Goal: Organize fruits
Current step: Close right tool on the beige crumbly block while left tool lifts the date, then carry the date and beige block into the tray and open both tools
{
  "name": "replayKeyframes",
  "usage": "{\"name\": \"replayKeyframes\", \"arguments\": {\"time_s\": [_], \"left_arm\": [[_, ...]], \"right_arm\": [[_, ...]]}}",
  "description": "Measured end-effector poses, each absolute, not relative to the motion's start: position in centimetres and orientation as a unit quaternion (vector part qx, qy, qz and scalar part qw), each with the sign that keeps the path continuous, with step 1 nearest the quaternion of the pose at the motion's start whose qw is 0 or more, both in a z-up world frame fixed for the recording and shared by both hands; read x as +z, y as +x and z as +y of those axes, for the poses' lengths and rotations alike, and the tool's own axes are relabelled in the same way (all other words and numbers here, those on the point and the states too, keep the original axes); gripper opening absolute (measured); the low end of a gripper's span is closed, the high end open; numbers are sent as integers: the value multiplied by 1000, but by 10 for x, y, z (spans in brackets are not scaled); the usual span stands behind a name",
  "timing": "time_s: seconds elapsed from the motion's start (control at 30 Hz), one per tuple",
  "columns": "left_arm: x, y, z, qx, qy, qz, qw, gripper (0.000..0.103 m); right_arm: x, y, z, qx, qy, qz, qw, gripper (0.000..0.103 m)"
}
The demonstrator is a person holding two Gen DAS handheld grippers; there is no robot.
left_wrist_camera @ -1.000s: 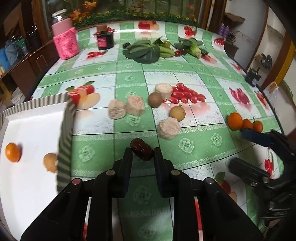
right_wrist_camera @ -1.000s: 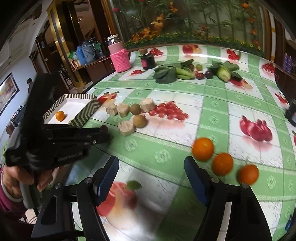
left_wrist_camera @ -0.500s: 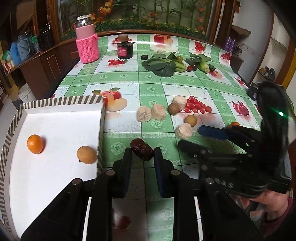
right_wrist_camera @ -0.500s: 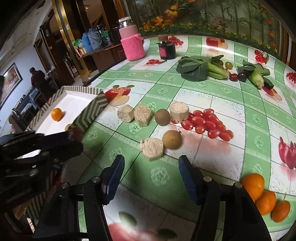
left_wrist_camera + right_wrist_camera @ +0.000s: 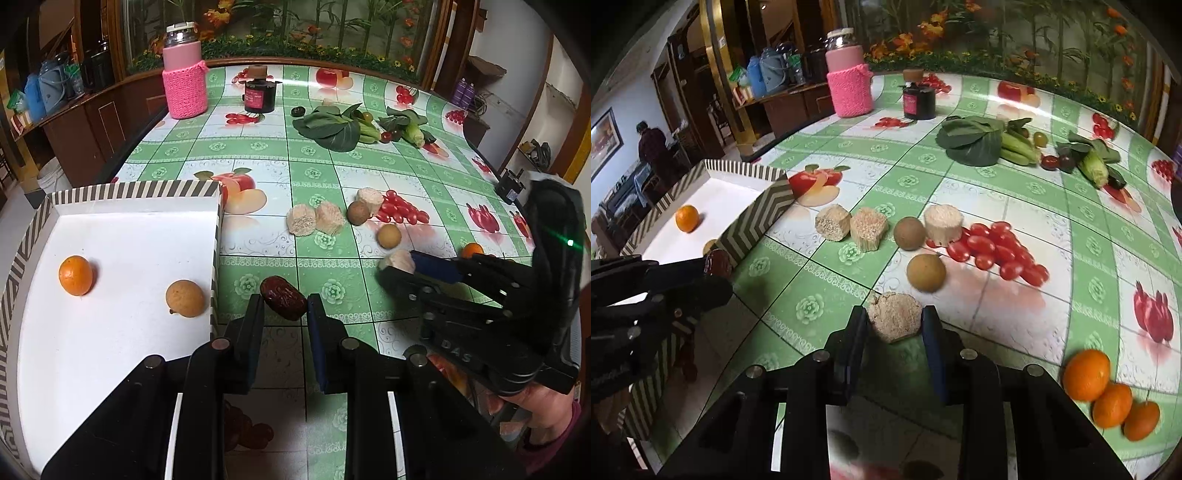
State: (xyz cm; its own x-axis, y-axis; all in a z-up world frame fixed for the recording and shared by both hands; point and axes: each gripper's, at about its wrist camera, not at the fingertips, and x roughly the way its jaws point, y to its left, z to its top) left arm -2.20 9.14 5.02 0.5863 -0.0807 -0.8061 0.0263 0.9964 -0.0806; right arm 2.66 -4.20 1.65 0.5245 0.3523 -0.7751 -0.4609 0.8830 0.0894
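Note:
My left gripper (image 5: 284, 304) is shut on a dark red date (image 5: 283, 297), held just right of the striped white tray (image 5: 125, 192). The tray holds an orange (image 5: 75, 275) and a tan round fruit (image 5: 185, 298). My right gripper (image 5: 894, 322) has its jaws on both sides of a beige fibrous chunk (image 5: 894, 316) on the table, touching or nearly so. It also shows in the left wrist view (image 5: 400, 264). Two brown round fruits (image 5: 926, 272) (image 5: 909, 233) and more beige chunks (image 5: 869, 229) lie beyond. Three oranges (image 5: 1086, 374) sit at the right.
A pink-sleeved flask (image 5: 184, 72), a dark jar (image 5: 260, 95), leafy greens (image 5: 332, 125) and corn (image 5: 1094, 168) stand at the far side. The green tablecloth (image 5: 258, 155) carries printed fruit pictures. The table edge runs along the left, behind the tray.
My right gripper moved in over the nearest beige chunk and narrowed its jaws around it. My left gripper kept the date and drew slightly closer to the tray.

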Motion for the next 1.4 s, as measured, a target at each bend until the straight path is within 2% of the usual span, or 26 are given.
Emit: {"name": "replayKeyframes", "arguments": {"time_s": [0.53,1.4], "left_arm": [[72,-46,99,-13,-21,427,904,21],[82,-70,165,46,-33,412,909,21]], "right_arm": [[55,-19,-73,211,-32,382,899,31],[81,-41,-5,275,-64,356,891,31]]}}
